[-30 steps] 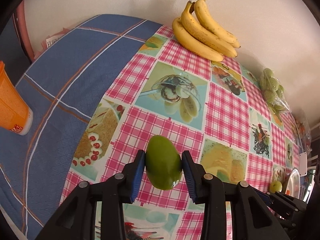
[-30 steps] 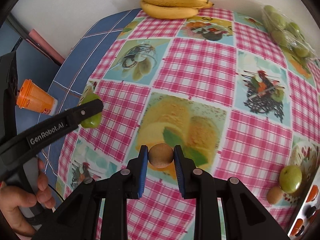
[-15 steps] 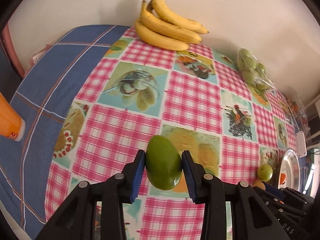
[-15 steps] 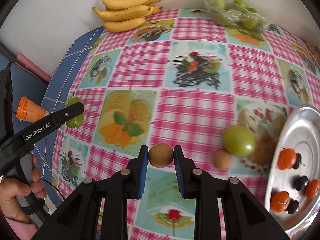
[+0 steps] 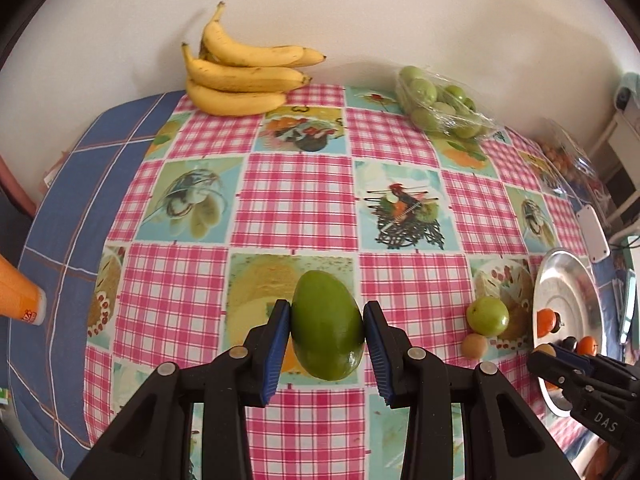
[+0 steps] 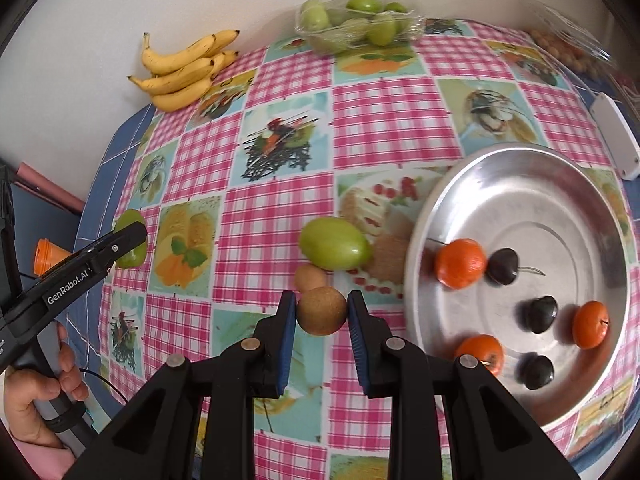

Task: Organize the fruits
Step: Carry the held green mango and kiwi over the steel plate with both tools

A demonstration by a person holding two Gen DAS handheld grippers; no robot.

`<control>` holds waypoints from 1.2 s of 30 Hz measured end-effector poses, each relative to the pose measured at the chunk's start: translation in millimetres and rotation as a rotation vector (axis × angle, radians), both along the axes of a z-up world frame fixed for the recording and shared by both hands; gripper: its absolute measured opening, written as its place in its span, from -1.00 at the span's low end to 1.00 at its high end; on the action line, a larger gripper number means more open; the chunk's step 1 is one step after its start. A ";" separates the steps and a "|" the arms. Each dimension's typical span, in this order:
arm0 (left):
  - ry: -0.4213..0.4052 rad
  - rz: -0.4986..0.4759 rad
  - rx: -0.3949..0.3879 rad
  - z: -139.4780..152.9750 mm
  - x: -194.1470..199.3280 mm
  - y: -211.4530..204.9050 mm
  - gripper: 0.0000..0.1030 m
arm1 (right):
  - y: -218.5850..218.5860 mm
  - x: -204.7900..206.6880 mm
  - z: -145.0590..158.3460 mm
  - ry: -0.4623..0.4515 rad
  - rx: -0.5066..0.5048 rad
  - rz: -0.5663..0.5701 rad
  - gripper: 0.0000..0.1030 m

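Observation:
My left gripper (image 5: 326,330) is shut on a green mango (image 5: 327,324) and holds it above the checked tablecloth; the mango also shows in the right wrist view (image 6: 130,240). My right gripper (image 6: 322,312) is shut on a small round brown fruit (image 6: 322,311), held just left of a silver plate (image 6: 520,168). The plate holds three orange fruits (image 6: 461,263) and three dark cherries (image 6: 503,266). A green fruit (image 6: 334,243) and a small tan fruit (image 6: 310,277) lie on the cloth beside the plate.
A bunch of bananas (image 5: 244,80) and a wrapped tray of green fruits (image 5: 438,108) lie at the far edge by the wall. An orange cup (image 5: 18,300) stands at the left. A white box (image 6: 614,140) and a clear pack of small fruits (image 6: 568,44) sit far right.
Both grippers have swung to the right with their fruits still held. The right gripper has come close to the silver plate, which now fills the right of its view.

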State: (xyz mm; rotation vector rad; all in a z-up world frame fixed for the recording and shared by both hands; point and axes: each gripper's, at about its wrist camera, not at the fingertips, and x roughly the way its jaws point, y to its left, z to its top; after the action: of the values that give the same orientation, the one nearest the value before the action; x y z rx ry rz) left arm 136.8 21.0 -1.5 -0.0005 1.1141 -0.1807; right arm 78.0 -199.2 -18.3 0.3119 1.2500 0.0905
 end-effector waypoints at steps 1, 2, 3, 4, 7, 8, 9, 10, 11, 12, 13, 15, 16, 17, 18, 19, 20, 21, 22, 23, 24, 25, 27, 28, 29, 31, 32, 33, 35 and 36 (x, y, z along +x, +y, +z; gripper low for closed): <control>0.000 -0.005 0.000 0.0 -0.6 -3.4 -0.22 | -4.3 -2.5 0.9 -0.002 -0.001 -0.009 -0.48; 0.001 -0.012 0.000 0.0 -1.4 -7.2 -0.22 | -8.0 -4.2 1.9 -0.003 -0.002 -0.017 -0.48; 0.002 -0.018 0.003 0.1 -2.1 -11.1 -0.22 | -12.1 -6.7 2.5 -0.007 -0.001 -0.028 -0.48; 0.001 -0.024 0.006 0.5 -3.0 -15.2 -0.22 | -16.1 -8.7 3.9 -0.013 -0.001 -0.038 -0.48; -0.005 -0.046 0.025 2.2 -5.9 -27.7 -0.22 | -26.5 -13.4 9.1 -0.029 -0.009 -0.063 -0.48; -0.009 -0.052 0.030 3.1 -7.0 -31.6 -0.22 | -29.0 -14.6 10.9 -0.034 -0.013 -0.069 -0.48; -0.013 -0.058 0.034 4.0 -7.9 -34.9 -0.22 | -31.8 -15.5 12.4 -0.038 -0.015 -0.074 -0.48; -0.016 -0.066 0.034 4.9 -8.8 -38.0 -0.22 | -35.1 -16.6 14.1 -0.042 -0.015 -0.079 -0.48; -0.018 -0.073 0.030 5.4 -9.2 -40.6 -0.22 | -38.0 -17.5 15.2 -0.044 -0.017 -0.083 -0.48; -0.018 -0.079 0.026 5.3 -9.6 -42.9 -0.22 | -40.7 -18.4 16.0 -0.045 -0.021 -0.087 -0.48; -0.018 -0.085 0.028 4.6 -10.0 -45.3 -0.22 | -44.0 -19.3 16.7 -0.047 -0.029 -0.091 -0.48; -0.018 -0.105 0.036 2.0 -12.4 -49.9 -0.22 | -50.2 -21.1 17.9 -0.049 -0.036 -0.100 -0.48; -0.010 -0.109 0.033 -1.0 -13.1 -51.0 -0.22 | -54.1 -21.9 18.8 -0.050 -0.039 -0.108 -0.48; 0.004 -0.099 0.024 -4.1 -12.8 -50.8 -0.22 | -57.4 -23.0 19.3 -0.053 -0.044 -0.115 -0.48; 0.017 -0.086 0.015 -6.8 -12.0 -50.4 -0.22 | -60.9 -23.6 20.2 -0.056 -0.055 -0.122 -0.48; 0.021 -0.084 0.013 -8.2 -12.2 -51.3 -0.22 | -64.9 -24.2 21.3 -0.058 -0.067 -0.128 -0.48; 0.021 -0.085 0.015 -8.8 -13.0 -53.1 -0.22 | -68.1 -25.0 22.0 -0.059 -0.072 -0.135 -0.48; 0.020 -0.084 0.018 -9.2 -13.5 -54.9 -0.22 | -72.2 -26.0 22.6 -0.060 -0.075 -0.142 -0.48; 0.019 -0.081 0.019 -9.4 -14.0 -56.3 -0.22 | -76.7 -26.9 23.1 -0.061 -0.074 -0.150 -0.48; 0.022 -0.077 0.019 -10.1 -14.5 -57.8 -0.22 | -80.6 -27.9 23.5 -0.063 -0.074 -0.159 -0.48; 0.024 -0.076 0.020 -10.5 -14.7 -59.2 -0.22 | -84.5 -28.7 24.0 -0.063 -0.075 -0.167 -0.48; 0.027 -0.074 0.021 -11.0 -15.4 -61.1 -0.22 | -89.1 -29.6 24.7 -0.064 -0.080 -0.178 -0.48; 0.030 -0.072 0.020 -10.9 -16.5 -64.9 -0.22 | -96.2 -30.8 26.0 -0.067 -0.091 -0.195 -0.48; 0.029 -0.072 0.018 -9.9 -17.6 -67.6 -0.22 | -100.7 -32.0 27.0 -0.069 -0.097 -0.204 -0.48; 0.026 -0.072 0.015 -8.7 -18.5 -70.2 -0.22 | -104.4 -32.9 27.4 -0.070 -0.099 -0.211 -0.48; 0.018 -0.077 0.009 -5.1 -21.3 -77.6 -0.22 | -114.0 -35.5 27.9 -0.072 -0.094 -0.230 -0.48; 0.014 -0.081 0.007 -3.6 -22.3 -81.4 -0.22 | -118.7 -36.5 27.6 -0.071 -0.090 -0.240 -0.48; 0.011 -0.087 0.006 -2.1 -24.0 -86.0 -0.22 | -123.4 -37.6 27.2 -0.070 -0.087 -0.250 -0.48; 0.010 -0.102 0.000 -0.1 -26.6 -95.1 -0.22 | -133.2 -40.6 25.8 -0.067 -0.085 -0.270 -0.48; 0.011 -0.113 -0.007 0.7 -28.2 -100.1 -0.22 | -137.7 -41.8 24.9 -0.065 -0.084 -0.279 -0.48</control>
State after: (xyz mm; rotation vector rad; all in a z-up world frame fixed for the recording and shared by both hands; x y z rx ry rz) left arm 108.6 -79.1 -0.9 0.0547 1.1251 -0.2857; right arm 36.2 -336.9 6.6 0.4043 1.1323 -0.1896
